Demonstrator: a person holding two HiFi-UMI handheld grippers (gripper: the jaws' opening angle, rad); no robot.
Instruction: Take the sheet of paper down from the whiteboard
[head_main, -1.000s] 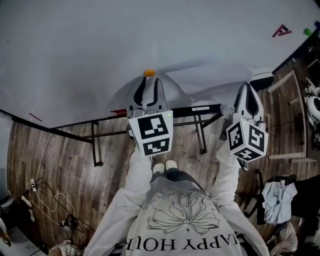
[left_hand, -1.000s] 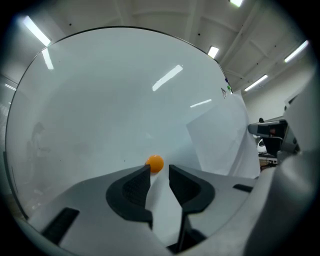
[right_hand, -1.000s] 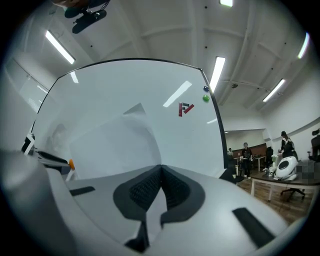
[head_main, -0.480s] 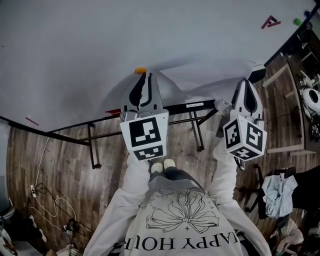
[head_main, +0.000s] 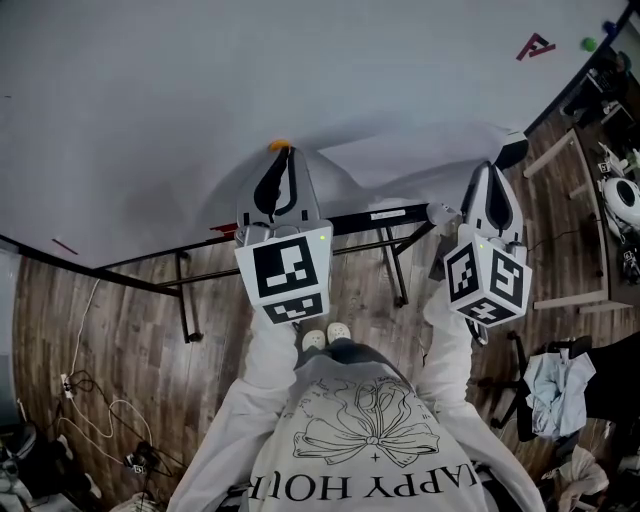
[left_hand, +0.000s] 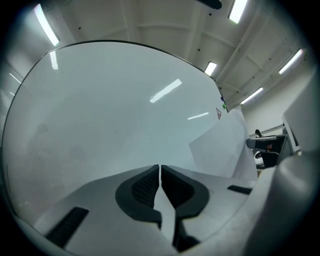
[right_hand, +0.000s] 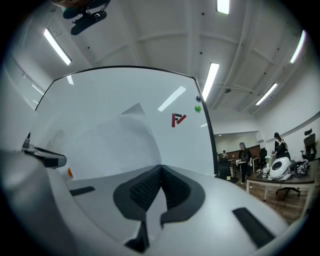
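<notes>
We stand facing the whiteboard, both tools pointing level at it.

Sheet of paper: on the lower part of the board, between the two tools. It does not lie flat and bulges away from the surface, with a raised fold near its top edge.

Right tool: pads pressed together. In the right gripper view the sheet's edge curves down straight into the pinch, so we read it as gripping the paper at its lower right corner.

Left tool: its jaws have just been closing and now stand almost together, with only a thin slit left. We see nothing between them. In its own view the sheet lies off to the right, clear of the pads.

Orange magnet: on the board right at the left tool's tip, left of the sheet's near corner. We cannot tell whether they touch.

Upper right of the board: a red mark with a green magnet just beside it, well apart from the sheet.
</notes>
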